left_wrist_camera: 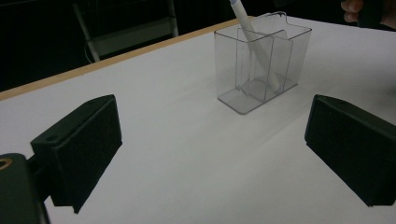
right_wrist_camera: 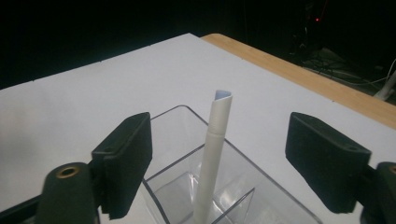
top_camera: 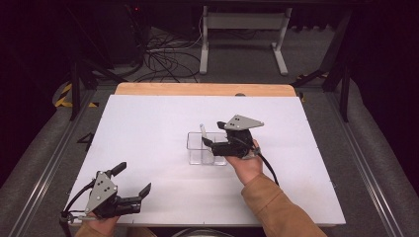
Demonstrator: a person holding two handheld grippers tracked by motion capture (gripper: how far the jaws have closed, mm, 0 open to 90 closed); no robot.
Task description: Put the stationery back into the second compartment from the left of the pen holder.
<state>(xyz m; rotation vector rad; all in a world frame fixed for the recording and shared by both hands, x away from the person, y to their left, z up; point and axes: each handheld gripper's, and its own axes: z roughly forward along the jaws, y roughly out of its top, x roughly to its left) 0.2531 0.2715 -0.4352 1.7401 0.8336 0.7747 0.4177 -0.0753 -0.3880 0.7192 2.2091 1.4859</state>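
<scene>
High view pictures place a clear plastic box with inner dividers (top_camera: 200, 148) near the middle of a white table top (top_camera: 148, 128), which is edged at the far side by a strip of pale wood (top_camera: 202, 89). A slim white pen with a pale blue tip (top_camera: 202, 131) is seen standing in the box, leaning, with its upper end above the rim. The right gripper (top_camera: 213, 140) is held just beside the box, at its right side, by a hand in a tan sleeve (top_camera: 276, 207).

From the right gripper view, the pen (right_wrist_camera: 212, 154) is shown as a smooth matt cylinder with a faint seam below its top, where a slanted blue end is visible. Its lower part is seen through the transparent walls of the box (right_wrist_camera: 187, 186), inside one compartment. The two black jaws are spread wide on either side of the pen, and neither pad is touching it.

The left gripper (top_camera: 132, 182) is held near the front left corner of the table, well apart from the box. Its jaws are spread with nothing between them, and in the left gripper view the box (left_wrist_camera: 261, 60) and the leaning pen (left_wrist_camera: 254, 42) are seen beyond them.
</scene>
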